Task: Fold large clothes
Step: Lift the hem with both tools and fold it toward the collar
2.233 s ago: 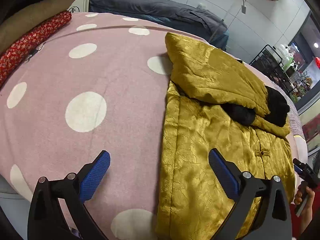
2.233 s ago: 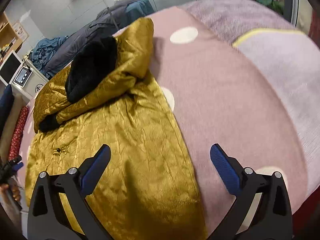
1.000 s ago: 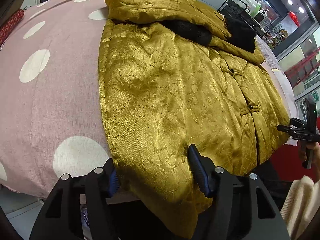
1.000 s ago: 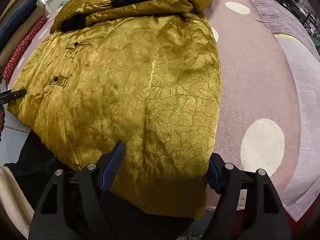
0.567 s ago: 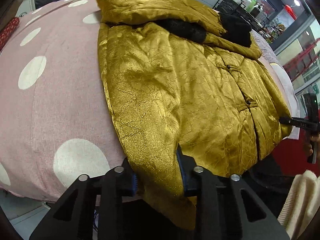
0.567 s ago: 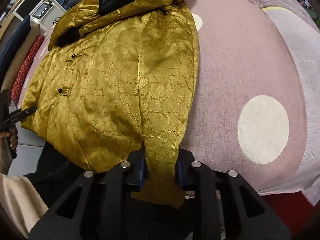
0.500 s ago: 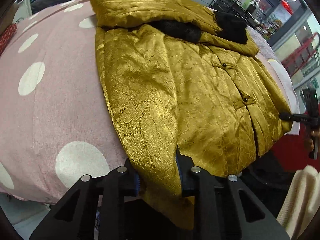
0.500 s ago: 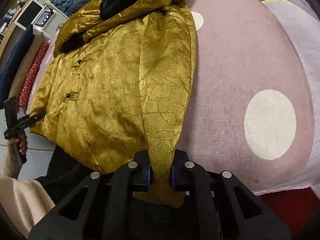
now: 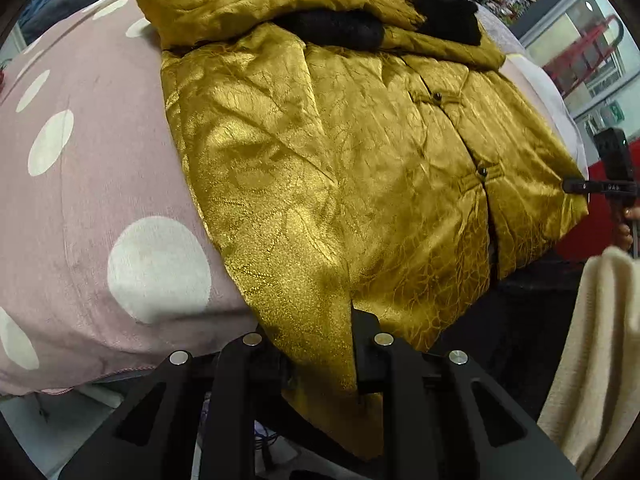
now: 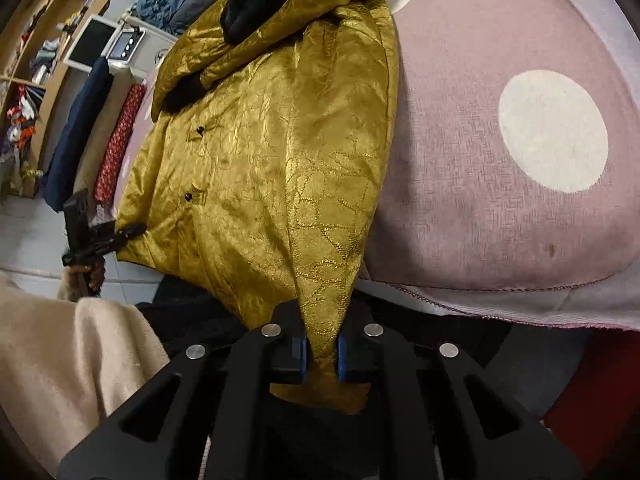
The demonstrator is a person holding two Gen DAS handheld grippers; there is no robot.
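A gold brocade jacket (image 9: pixel 360 152) with black fur cuffs (image 9: pixel 340 30) lies front-up on a pink polka-dot bedspread (image 9: pixel 80 168), sleeves folded across the top. My left gripper (image 9: pixel 318 344) is shut on the jacket's left hem corner, which hangs over the bed's near edge. My right gripper (image 10: pixel 320 350) is shut on the jacket (image 10: pixel 260 160) at its right hem corner, with cloth bunched between the blue pads (image 10: pixel 303 354). Each gripper shows in the other's view: the right one at the far hem (image 9: pixel 580 186), the left one at the far hem (image 10: pixel 128 232).
The bedspread (image 10: pixel 520 180) drops off at the near edge. Rolled red and navy fabrics (image 10: pixel 116 156) lie past the jacket, and a shelf (image 10: pixel 36 60) stands behind them. My cream sleeve (image 10: pixel 60 360) is at lower left. A metal rack (image 9: pixel 580 48) stands at the right.
Both grippers have gone from open above the bed to shut on the jacket's lower hem corners. In the last half second they lifted and pulled the hem slightly toward the bed edge.
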